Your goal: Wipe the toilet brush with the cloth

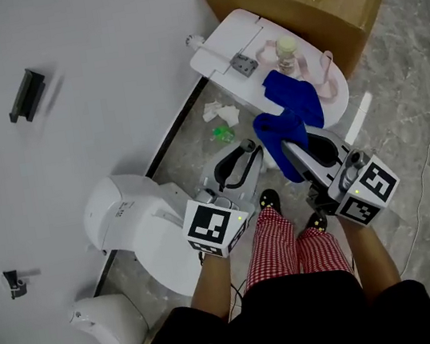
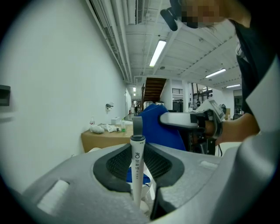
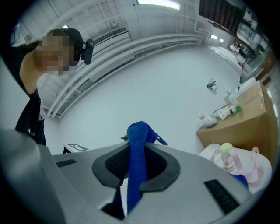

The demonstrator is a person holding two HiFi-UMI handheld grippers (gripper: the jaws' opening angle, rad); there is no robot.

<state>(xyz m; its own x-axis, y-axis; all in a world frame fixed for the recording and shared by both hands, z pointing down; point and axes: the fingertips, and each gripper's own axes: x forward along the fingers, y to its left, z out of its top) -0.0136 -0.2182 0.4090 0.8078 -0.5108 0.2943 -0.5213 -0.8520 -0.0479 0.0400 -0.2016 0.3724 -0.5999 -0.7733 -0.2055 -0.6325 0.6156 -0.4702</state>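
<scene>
Plastic, stiff, light and probably slick, the toilet brush [image 2: 137,173] stands clamped by its slim handle in the left gripper [image 2: 138,153], while the right gripper [image 3: 135,159] pinches the soft, limp blue cloth [image 3: 136,142] just beside it.

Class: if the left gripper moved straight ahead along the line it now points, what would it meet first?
Most likely the blue cloth hanging from the right gripper, which lies straight ahead of its jaws, though depth is unclear.
</scene>
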